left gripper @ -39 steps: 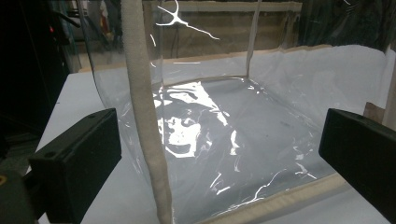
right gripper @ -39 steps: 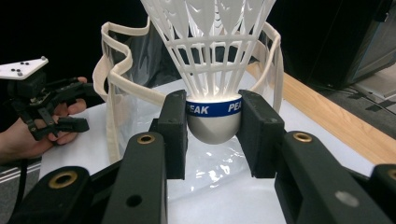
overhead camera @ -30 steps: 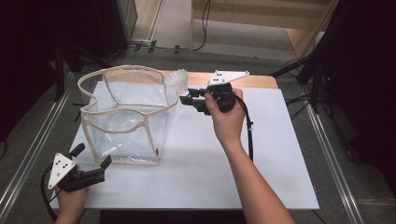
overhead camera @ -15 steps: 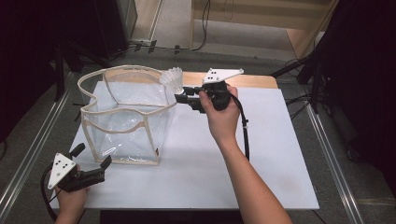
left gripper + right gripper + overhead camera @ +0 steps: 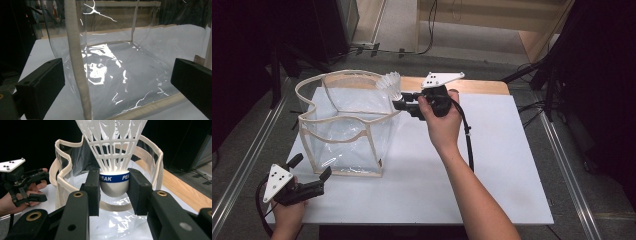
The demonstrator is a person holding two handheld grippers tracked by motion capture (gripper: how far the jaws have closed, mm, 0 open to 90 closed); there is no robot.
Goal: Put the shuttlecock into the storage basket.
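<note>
The right gripper (image 5: 398, 105) clamps a white shuttlecock (image 5: 390, 83) by its rounded cork base, one black jaw pressed to each side of the cork just under the blue band, as the right gripper view shows (image 5: 114, 185); the feather skirt fans out beyond the jaw tips, away from the person's right hand (image 5: 441, 120). Directly ahead of and below those jaw tips stands a clear plastic bag (image 5: 346, 125) with a cream fabric rim, open at the top, so the shuttlecock hangs right at the bag's near-right edge, over the rim. Well apart from it, at the table's (image 5: 507, 165) near-left corner, the left gripper (image 5: 309, 175) rests with its jaws spread wide and nothing between them, pointing at the bag's lower corner just in front of it. Compared with a second ago, the right gripper and its shuttlecock have edged slightly leftward, nearer the bag's opening, with the grip unchanged; the left gripper and the bag have kept their places.
</note>
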